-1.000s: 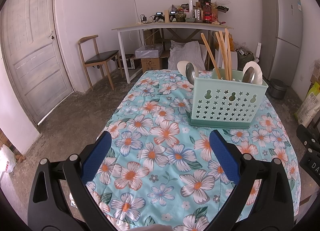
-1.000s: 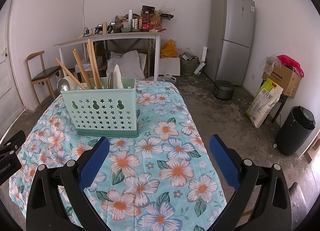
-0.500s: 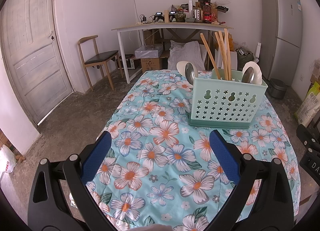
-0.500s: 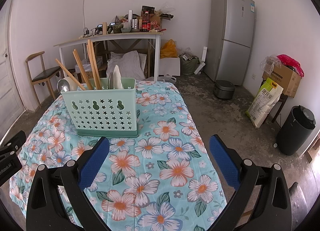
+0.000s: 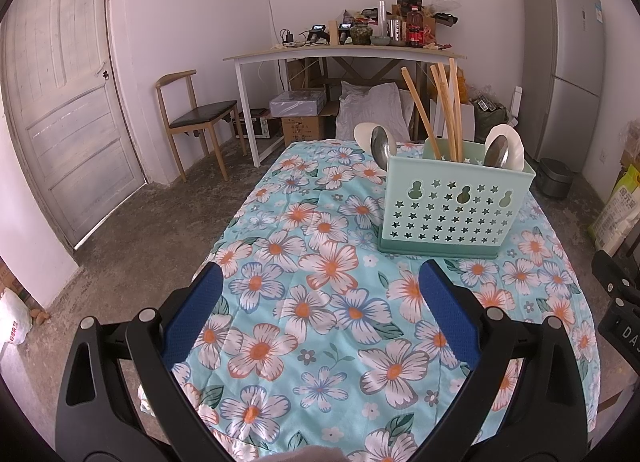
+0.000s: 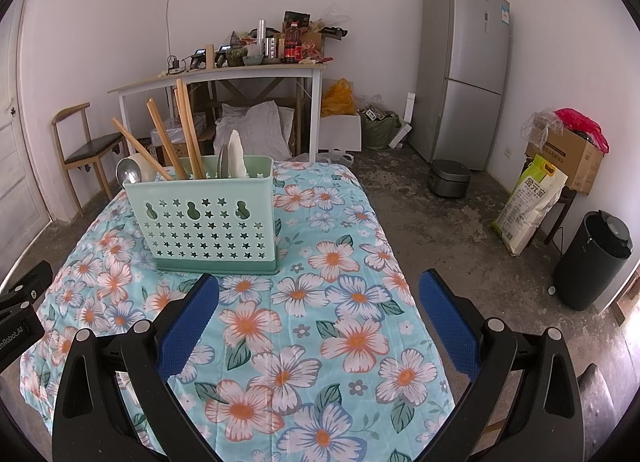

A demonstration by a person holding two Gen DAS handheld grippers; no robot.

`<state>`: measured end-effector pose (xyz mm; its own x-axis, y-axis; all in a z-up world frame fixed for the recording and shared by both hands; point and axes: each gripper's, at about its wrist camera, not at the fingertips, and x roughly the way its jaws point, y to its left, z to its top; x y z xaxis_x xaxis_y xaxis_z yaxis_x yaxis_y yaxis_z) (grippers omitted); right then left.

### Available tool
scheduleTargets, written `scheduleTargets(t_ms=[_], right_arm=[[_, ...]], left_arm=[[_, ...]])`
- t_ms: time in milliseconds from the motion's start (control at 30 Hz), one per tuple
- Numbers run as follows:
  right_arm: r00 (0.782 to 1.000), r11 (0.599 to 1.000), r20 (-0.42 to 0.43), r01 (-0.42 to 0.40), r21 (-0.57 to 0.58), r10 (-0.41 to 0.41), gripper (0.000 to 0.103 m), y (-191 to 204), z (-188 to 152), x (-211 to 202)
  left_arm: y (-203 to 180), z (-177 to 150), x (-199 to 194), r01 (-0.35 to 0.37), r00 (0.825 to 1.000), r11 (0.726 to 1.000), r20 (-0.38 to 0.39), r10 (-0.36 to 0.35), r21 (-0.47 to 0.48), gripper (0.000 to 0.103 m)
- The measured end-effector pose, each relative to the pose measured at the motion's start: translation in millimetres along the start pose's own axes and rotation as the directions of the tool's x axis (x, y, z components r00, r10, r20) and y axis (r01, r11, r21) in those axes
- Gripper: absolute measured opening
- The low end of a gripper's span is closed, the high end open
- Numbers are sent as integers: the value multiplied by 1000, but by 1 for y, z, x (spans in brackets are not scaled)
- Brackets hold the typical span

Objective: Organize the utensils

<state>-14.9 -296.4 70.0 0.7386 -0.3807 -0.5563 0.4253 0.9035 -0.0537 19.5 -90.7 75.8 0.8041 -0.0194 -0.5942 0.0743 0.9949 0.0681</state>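
You are holding the left gripper (image 5: 320, 282) and right gripper (image 6: 319, 286) released, facing the loaded utensil caddy (image 5: 450, 211).

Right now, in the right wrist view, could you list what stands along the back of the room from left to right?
Wooden chair → white desk → yellow bag → grey fridge → cardboard box → black bin.

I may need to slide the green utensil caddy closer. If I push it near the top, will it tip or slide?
Likely tips. The utensil caddy is tall on a narrow base, and the chopsticks and spoons stand well above its rim, probably raising its weight. The quilted floral cloth looks soft, so the base may catch. Push low instead.
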Motion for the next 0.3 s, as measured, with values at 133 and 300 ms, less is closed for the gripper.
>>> scheduleTargets(t_ms=[133,300], right_arm=[[1000,1000,0,0,1,0,97,0,0,0],[1000,1000,-1,-2,1,2,97,0,0,0]], left_arm=[[-1,1,-1,3,1000,1000,1,-3,-1,95],[-1,1,-2,3,1000,1000,0,-3,-1,95]])
